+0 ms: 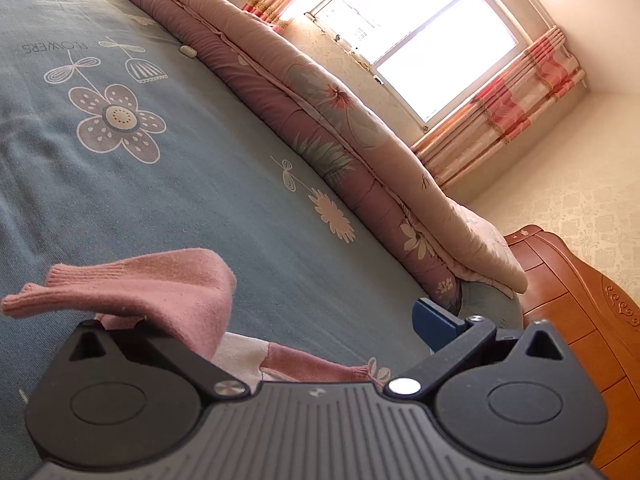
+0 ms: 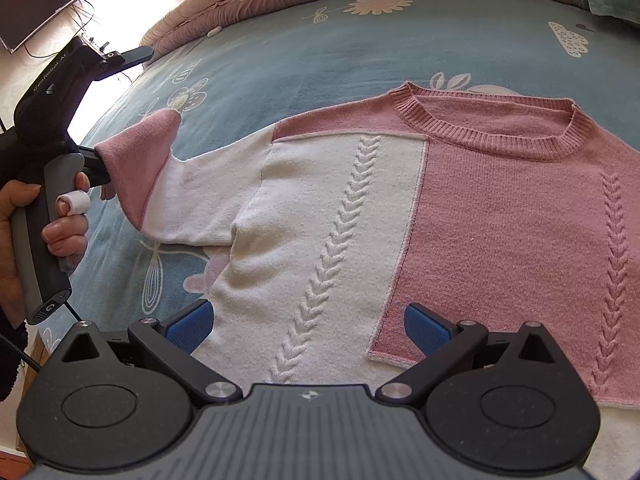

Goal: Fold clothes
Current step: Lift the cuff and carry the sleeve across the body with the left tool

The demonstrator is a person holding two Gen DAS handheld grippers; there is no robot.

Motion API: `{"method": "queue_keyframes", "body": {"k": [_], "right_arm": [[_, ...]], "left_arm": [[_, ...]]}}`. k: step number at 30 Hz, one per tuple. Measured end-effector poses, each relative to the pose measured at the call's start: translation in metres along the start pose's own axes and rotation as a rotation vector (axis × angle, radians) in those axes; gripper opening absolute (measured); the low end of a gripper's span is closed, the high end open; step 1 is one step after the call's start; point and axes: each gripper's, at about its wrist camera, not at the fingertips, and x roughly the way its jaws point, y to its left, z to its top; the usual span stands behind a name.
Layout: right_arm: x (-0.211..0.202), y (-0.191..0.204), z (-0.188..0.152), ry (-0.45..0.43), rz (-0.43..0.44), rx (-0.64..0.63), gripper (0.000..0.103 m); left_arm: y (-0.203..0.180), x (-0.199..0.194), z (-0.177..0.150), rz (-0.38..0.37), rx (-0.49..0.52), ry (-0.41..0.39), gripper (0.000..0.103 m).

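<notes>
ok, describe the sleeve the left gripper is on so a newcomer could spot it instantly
On the blue flowered bedsheet lies a pink and white cable-knit sweater, front up, neckline away from the right wrist camera. Follow its white half out to the left edge: the sleeve there is white with a pink cuff, lifted off the sheet at the left gripper; no other sleeve is visible.

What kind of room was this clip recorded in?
Most likely a home bedroom. A pink-and-white sweater is spread on a bed with a blue flower-print sheet, a rolled floral quilt lies along its far side, and a carved wooden headboard stands near a curtained window.
</notes>
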Motion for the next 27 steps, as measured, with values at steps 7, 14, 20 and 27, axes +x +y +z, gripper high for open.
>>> {"method": "queue_keyframes", "body": {"k": [7,14,20,27], "right_arm": [[-0.001,-0.02,-0.002,0.074,-0.054,-0.037,0.103],[-0.006,-0.04,0.0,0.125,-0.145,-0.053,0.103],[-0.013,-0.049,0.002,0.144,-0.172,-0.106,0.103],[-0.021,-0.063,-0.007,0.197,-0.124,-0.123,0.103]], "left_arm": [[-0.031,0.006,-0.011,-0.021,0.031,0.03,0.102],[-0.062,0.014,-0.021,-0.046,0.054,0.05,0.102],[-0.088,0.021,-0.034,-0.06,0.08,0.071,0.102],[-0.116,0.034,-0.051,-0.083,0.107,0.098,0.102]]}}
